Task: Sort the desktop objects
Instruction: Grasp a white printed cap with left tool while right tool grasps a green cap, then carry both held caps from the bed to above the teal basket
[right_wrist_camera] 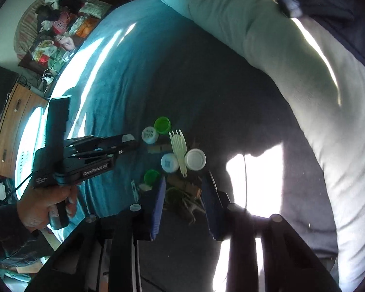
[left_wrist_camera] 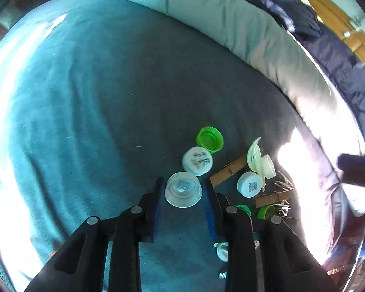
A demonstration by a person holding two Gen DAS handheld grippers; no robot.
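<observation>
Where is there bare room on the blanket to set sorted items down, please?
The teal blanket lies bare left of the caps and up to the pale quilt. It is crowded around the green cap, fork and clothespins.

A home bedroom: the work surface is a bed spread with a teal blanket [left_wrist_camera: 85, 97], a pale rolled duvet [left_wrist_camera: 231, 24] along its far edge with dark clothing [left_wrist_camera: 304, 17] heaped on it. Beyond the bed's left edge stand a wooden cabinet [right_wrist_camera: 9, 126] and what seems a cluttered round table [right_wrist_camera: 58, 24].
</observation>
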